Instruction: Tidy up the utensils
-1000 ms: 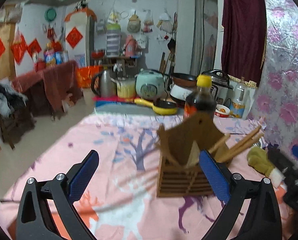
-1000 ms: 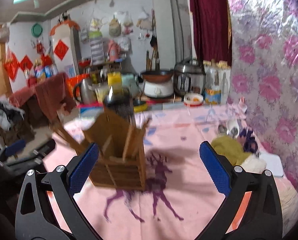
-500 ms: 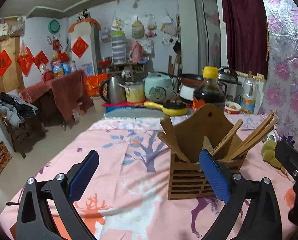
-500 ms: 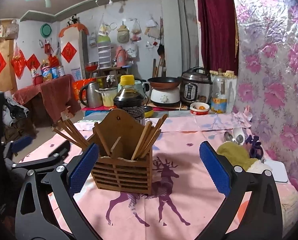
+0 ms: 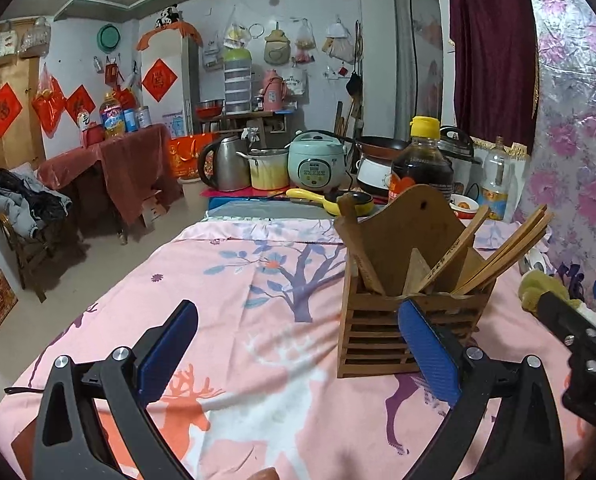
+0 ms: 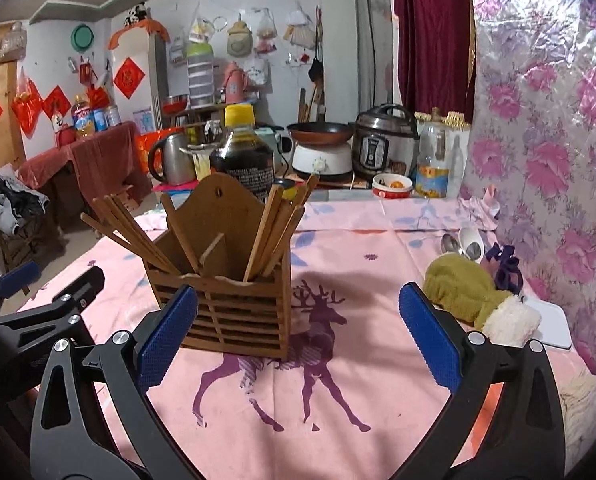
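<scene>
A slatted wooden utensil holder stands upright on the pink deer-print tablecloth, with several wooden chopsticks leaning in it. It also shows in the right wrist view, chopsticks fanned to both sides. My left gripper is open and empty, just left of and in front of the holder. My right gripper is open and empty, in front of the holder's right side. Two metal spoons lie on the cloth at the far right.
A dark sauce bottle with a yellow cap stands behind the holder. An olive mitten and a white board lie at the right. Kettle, rice cooker, pan and pressure cooker line the table's far end.
Both grippers have pulled back and steadied. The holder, blurred and tilted a second ago, now stands still and upright on the cloth. Both grippers stay open.
</scene>
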{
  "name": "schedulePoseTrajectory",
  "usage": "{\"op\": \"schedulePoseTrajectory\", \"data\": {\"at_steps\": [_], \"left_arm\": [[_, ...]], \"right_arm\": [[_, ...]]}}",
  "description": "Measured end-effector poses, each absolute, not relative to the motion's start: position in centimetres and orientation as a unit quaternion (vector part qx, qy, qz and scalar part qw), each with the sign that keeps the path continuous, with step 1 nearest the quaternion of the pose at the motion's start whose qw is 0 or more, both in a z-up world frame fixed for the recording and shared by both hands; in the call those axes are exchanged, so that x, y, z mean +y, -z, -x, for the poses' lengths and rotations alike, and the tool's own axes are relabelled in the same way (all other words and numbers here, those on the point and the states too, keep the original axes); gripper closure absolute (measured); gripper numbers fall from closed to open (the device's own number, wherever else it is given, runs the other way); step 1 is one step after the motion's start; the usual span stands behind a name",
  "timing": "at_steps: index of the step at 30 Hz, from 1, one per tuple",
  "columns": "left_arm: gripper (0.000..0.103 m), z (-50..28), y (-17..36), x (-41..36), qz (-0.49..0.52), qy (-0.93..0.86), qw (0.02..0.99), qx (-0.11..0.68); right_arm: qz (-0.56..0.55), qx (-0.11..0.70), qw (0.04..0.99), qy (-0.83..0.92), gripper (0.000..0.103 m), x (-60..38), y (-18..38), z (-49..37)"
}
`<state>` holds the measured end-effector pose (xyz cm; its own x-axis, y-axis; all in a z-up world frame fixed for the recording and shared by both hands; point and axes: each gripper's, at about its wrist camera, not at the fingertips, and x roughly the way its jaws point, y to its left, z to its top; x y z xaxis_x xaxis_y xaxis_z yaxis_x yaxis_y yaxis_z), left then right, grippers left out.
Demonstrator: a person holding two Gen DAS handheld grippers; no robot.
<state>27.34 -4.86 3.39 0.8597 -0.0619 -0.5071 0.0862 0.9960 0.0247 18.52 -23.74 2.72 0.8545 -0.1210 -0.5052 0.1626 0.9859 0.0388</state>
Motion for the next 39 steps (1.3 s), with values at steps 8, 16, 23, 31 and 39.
{"op": "schedulePoseTrajectory", "data": {"at_steps": [8,16,23,31,39], "left_arm": [[0.005,-26.99,-3.17,-5.54,-0.038,0.035,0.965,0.258],[0.005,-26.8,-3.24,-5.32,-0.039,0.028,0.966,0.254],[0.005,-26.87,-3.47,-5.01,-0.035,0.022,0.967,0.252],[0.005,-26.82,-3.51,-4.89,-0.035,0.02,0.967,0.251],[0.005,-26.85,-3.42,-4.73,-0.032,0.019,0.967,0.254]], "right_arm": [[-0.036,0.259,0.963,0.069,0.006,-23.36,-2.65,-18.43],[-0.033,0.267,0.96,0.075,0.006,-23.24,-2.4,-18.75],[-0.039,0.269,0.959,0.08,0.006,-23.75,-2.33,-18.88],[-0.038,0.269,0.959,0.079,0.006,-23.73,-2.33,-18.83],[-0.039,0.269,0.959,0.079,0.006,-23.7,-2.32,-18.8]]}}
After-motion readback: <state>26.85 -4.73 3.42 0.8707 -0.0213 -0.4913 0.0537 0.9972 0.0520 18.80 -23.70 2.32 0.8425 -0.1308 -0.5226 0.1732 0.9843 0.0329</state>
